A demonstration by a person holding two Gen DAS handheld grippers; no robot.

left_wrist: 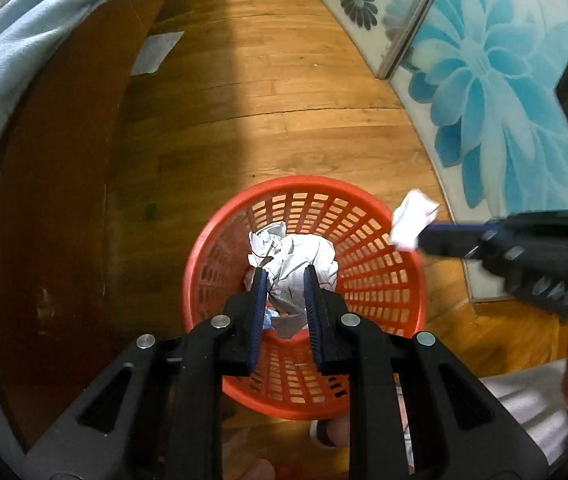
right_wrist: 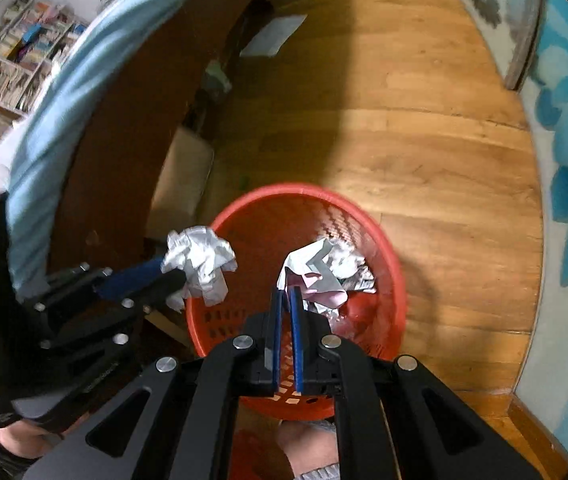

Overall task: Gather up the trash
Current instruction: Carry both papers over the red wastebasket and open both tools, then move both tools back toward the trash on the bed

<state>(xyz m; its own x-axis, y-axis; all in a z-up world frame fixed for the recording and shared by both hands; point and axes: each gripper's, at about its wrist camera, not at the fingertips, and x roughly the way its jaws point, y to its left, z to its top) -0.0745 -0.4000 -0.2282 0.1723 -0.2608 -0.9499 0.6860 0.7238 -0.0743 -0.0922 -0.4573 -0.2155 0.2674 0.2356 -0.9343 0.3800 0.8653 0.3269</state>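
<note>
- Left tongs (left_wrist: 284, 270) have their jaws partly apart, gripping a crumpled white wad (left_wrist: 291, 256) between the blue pads. From the right camera, the wad (right_wrist: 200, 266) hangs over the left rim of the basket, not yet inside it.
- Further left and well back, a flat pale sheet (left_wrist: 156, 52) lies on the floor (left_wrist: 303, 92) beside the dark wooden furniture. I can't tell whether it is rubbish. A green speck (left_wrist: 150, 210) sits nearer, also left of the basket.
- Between the two tongs stands the red basket (left_wrist: 379, 264), upright on the floor. Under the wad I can make out something pale and bluish at the bottom, so some rubbish seems to be in already. How much is hidden.
- Right tongs (right_wrist: 287, 291) are nearly closed, with only a thin gap between the pads, and pinch a white scrap (right_wrist: 311, 276) with a pinkish fold. In the left view the scrap (left_wrist: 411, 220) is held at the basket's right rim, above the edge.
- My reading is that both pieces are gathered and brought to the basket, and letting them go is the step in hand. After that, the sheet and perhaps the speck look like what is left.
</note>
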